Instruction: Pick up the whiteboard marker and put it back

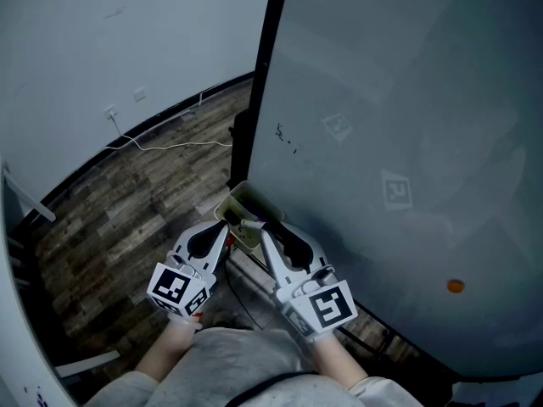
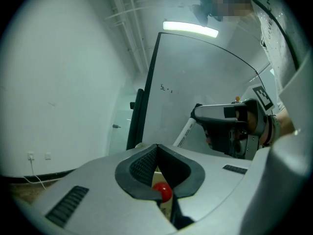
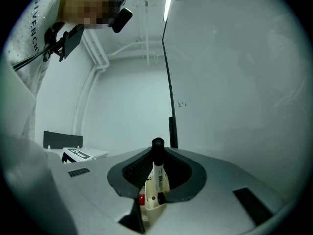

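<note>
My right gripper (image 1: pixel 260 228) (image 3: pixel 157 154) is shut on the whiteboard marker (image 3: pixel 159 176), a white barrel with a black cap pointing away from the camera. The left gripper view shows that marker (image 2: pixel 185 132) slanting down out of the right gripper (image 2: pixel 215 115). It hangs just over a cream pen holder (image 1: pixel 241 205) (image 3: pixel 150 200) fixed at the whiteboard's left edge. A red-capped pen (image 2: pixel 162 192) (image 3: pixel 141 199) stands in the holder. My left gripper (image 1: pixel 224 228) (image 2: pixel 157 147) is beside the holder with its fingertips together and nothing between them.
The large whiteboard (image 1: pixel 399 142) fills the right side, with small black scribbles (image 1: pixel 286 139) and an orange magnet (image 1: pixel 456 286). Its black frame post (image 1: pixel 263 66) runs up the left edge. Wooden floor (image 1: pixel 127 210) with a white cable (image 1: pixel 178 147) lies to the left, below a white wall.
</note>
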`<control>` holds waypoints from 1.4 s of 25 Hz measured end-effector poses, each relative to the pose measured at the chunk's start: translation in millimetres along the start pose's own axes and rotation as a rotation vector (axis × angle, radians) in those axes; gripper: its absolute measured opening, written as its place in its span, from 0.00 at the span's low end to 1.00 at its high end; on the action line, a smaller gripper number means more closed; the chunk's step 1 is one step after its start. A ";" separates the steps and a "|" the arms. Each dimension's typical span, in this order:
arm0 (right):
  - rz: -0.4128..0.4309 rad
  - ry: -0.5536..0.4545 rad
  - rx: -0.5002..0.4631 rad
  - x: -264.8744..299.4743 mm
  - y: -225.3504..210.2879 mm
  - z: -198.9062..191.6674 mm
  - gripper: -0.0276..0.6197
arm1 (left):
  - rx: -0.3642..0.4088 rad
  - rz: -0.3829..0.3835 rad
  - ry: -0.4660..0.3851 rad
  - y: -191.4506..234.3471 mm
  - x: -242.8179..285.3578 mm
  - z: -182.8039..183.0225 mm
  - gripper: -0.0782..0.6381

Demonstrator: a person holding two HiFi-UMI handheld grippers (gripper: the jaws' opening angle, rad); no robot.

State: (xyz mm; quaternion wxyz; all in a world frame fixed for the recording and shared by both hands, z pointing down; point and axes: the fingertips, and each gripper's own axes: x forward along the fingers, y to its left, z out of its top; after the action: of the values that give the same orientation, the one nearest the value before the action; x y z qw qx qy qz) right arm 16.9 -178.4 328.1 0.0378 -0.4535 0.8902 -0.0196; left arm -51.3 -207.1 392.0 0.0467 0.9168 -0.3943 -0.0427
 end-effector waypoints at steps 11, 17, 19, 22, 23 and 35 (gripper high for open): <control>0.007 -0.015 0.009 2.3 0.8 -1.4 0.16 | -0.013 0.008 -0.008 3.9 -1.2 0.3 0.13; 0.004 -0.005 0.018 2.1 1.3 -7.5 0.16 | -0.017 0.018 -0.003 6.8 -3.9 -4.3 0.13; 0.012 -0.022 0.026 4.1 2.8 -4.9 0.16 | -0.022 0.018 0.004 7.0 -4.6 -5.8 0.13; 0.018 -0.035 0.034 6.0 3.3 -4.9 0.16 | -0.027 0.020 0.013 7.2 -5.1 -8.4 0.13; 0.016 -0.030 0.034 5.9 2.6 -6.9 0.16 | -0.028 0.021 0.015 7.4 -5.2 -9.5 0.13; -0.014 0.063 0.038 4.7 -3.5 -34.8 0.16 | -0.049 0.036 0.039 11.9 -9.6 -24.5 0.13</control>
State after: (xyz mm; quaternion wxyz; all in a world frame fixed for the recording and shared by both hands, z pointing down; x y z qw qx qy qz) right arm 14.0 -184.3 362.8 0.0184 -0.4579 0.8874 -0.0509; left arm -63.5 -206.9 418.1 0.0777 0.9089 -0.4085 -0.0334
